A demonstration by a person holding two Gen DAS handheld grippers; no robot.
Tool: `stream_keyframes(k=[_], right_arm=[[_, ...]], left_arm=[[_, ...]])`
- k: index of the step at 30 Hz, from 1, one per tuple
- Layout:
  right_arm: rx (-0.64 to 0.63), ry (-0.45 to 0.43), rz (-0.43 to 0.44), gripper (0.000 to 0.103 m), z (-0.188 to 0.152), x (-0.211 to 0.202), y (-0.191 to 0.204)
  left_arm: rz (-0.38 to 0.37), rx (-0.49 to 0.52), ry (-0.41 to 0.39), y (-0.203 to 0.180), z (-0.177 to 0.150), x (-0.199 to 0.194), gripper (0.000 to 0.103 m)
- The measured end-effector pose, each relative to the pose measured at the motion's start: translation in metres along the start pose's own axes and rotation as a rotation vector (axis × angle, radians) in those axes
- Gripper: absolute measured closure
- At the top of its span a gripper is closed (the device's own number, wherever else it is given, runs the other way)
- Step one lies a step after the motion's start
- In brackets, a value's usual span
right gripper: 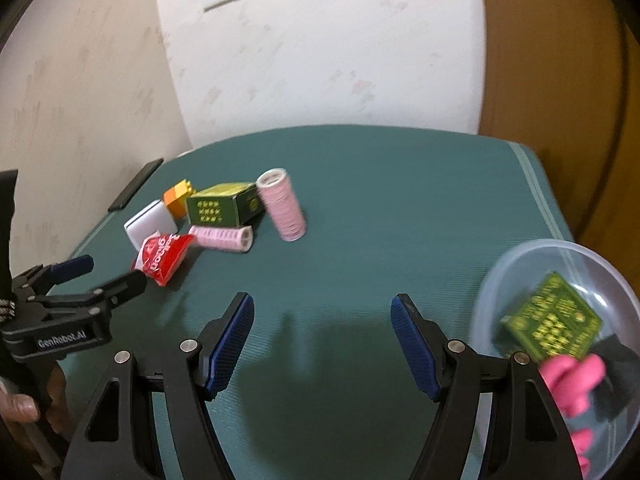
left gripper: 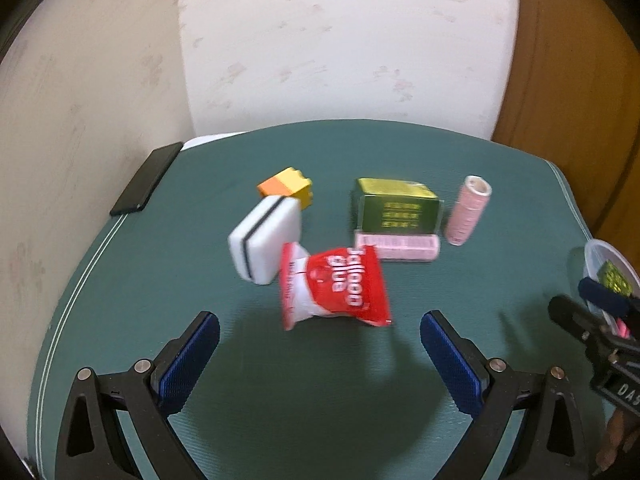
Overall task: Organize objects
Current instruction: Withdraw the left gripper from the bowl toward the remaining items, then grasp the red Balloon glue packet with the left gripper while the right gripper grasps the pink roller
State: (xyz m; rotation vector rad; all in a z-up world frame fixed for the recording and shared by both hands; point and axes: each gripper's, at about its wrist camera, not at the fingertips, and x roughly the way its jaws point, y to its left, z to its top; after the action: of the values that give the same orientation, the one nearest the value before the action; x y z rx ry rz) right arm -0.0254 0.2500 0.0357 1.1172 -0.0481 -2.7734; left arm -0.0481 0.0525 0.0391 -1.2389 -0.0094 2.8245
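A red and white snack packet (left gripper: 334,285) lies on the green mat just ahead of my open, empty left gripper (left gripper: 320,334); it also shows in the right wrist view (right gripper: 164,258). Behind it are a white sponge block (left gripper: 266,238), an orange and yellow brick (left gripper: 286,188), a green box (left gripper: 396,206), a lying pink roller (left gripper: 398,246) and a larger pink roller (left gripper: 468,210). My right gripper (right gripper: 322,316) is open and empty over bare mat. A clear bowl (right gripper: 520,268) at its right holds a green box (right gripper: 554,322) and pink items (right gripper: 572,380).
A black phone (left gripper: 146,180) lies at the mat's left edge by the wall. The mat's (right gripper: 400,200) right edge runs past the bowl. The left gripper appears in the right wrist view (right gripper: 96,276) at far left, held by a hand (right gripper: 18,408).
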Motion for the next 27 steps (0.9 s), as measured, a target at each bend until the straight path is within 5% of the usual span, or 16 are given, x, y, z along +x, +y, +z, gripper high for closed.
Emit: stream_keyframes(k=[16,21,27], right_arm=[[-0.023,0.038,0.013,0.031,0.014,0.036,0.015],[-0.029,0.024,0.016,0.031,0.024,0.044,0.019],[-0.029,0.017,0.01,0.031,0.039,0.058,0.023]], left_arm=[[-0.044,0.013,0.083,-0.006,0.014,0.037,0.002],[-0.064,0.02,0.11,-0.008,0.015,0.047,0.03],[-0.071,0.013,0.104,-0.006,0.014,0.047,0.043]])
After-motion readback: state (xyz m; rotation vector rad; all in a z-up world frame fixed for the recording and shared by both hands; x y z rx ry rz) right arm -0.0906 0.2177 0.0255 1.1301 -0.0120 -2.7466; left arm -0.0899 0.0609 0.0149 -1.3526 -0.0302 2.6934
